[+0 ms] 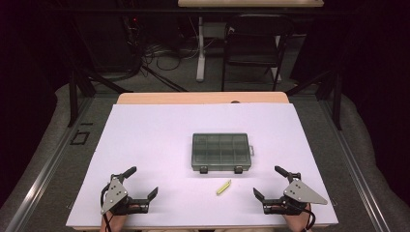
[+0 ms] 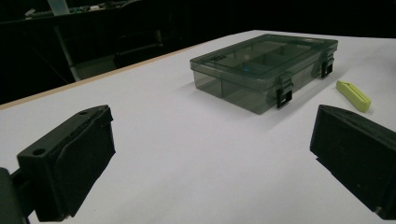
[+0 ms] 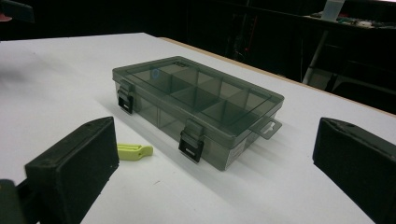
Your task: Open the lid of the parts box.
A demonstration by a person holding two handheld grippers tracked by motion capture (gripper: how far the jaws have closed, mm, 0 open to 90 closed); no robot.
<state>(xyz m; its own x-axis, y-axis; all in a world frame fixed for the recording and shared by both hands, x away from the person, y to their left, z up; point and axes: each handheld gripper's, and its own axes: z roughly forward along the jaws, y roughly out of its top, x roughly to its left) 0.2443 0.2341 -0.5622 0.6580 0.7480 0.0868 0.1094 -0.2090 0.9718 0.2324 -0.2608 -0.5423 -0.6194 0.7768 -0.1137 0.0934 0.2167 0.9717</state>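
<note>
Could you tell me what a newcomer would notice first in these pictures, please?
A smoky grey compartment box sits latched shut at the middle of the white table. A small yellow-green clip lies just in front of it. The left gripper and right gripper rest near the front edge, jaws wide open.

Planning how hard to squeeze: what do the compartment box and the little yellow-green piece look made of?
Compartment box: smoky translucent hard plastic, glossy; the dividers show through the lid, and the latches are opaque black. Yellow-green piece: opaque matte plastic by its look, though it is too small to be sure.
</note>
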